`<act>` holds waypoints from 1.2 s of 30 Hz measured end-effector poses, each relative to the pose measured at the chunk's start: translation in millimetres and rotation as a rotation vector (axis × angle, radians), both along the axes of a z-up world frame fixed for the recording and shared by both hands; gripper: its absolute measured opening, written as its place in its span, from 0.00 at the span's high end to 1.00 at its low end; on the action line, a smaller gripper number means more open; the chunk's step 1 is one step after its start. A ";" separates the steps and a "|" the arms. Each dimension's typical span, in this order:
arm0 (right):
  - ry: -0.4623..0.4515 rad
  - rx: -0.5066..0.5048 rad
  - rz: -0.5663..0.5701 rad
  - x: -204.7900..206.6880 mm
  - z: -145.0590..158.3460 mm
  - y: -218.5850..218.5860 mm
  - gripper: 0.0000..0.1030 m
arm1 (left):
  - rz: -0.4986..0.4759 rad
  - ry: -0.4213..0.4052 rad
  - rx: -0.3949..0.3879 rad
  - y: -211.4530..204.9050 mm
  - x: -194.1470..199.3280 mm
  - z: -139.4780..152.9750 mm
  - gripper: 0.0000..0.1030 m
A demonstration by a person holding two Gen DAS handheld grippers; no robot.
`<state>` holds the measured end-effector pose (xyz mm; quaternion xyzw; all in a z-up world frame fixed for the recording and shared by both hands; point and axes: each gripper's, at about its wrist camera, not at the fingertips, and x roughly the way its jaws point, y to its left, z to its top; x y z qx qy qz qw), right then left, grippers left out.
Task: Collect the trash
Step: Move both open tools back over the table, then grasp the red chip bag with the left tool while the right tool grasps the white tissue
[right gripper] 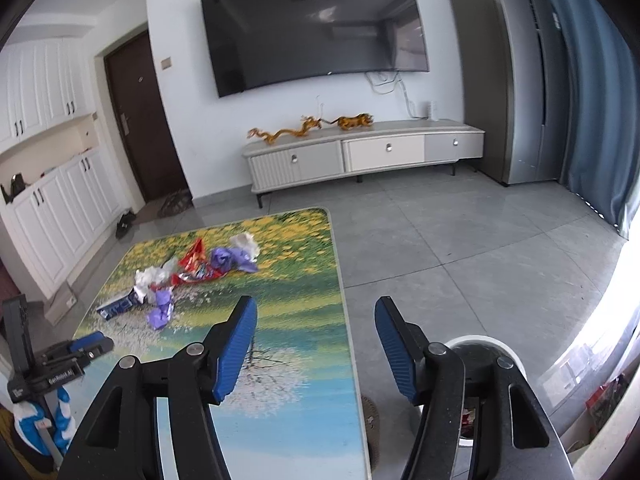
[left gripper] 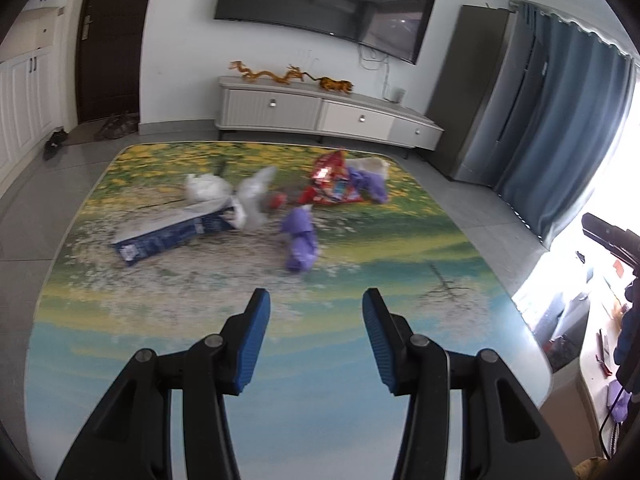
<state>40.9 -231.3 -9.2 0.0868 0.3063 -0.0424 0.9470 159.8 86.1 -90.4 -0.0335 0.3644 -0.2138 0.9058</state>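
Trash lies in a loose heap on the far half of the landscape-print table (left gripper: 160,344). It holds a flattened blue box (left gripper: 168,236), white crumpled bags (left gripper: 208,188), a red snack wrapper (left gripper: 332,180) and purple wads (left gripper: 302,240). My left gripper (left gripper: 316,294) hovers open and empty over the near half, short of the closest purple wad. My right gripper (right gripper: 317,302) is open and empty above the table's right edge (right gripper: 340,280). The heap (right gripper: 188,272) lies ahead to its left. The left gripper (right gripper: 94,346) shows at that view's left edge.
A white round bin (right gripper: 476,340) stands on the grey tile floor below my right gripper, beside the table. A TV cabinet (right gripper: 360,156) and wall TV (right gripper: 316,32) are beyond. Blue curtains (left gripper: 560,140) hang at the right.
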 end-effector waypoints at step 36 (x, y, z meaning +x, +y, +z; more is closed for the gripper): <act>0.150 0.164 0.346 290.2 -107.5 26.5 0.42 | -0.266 0.091 0.114 -102.5 201.6 -2.5 0.48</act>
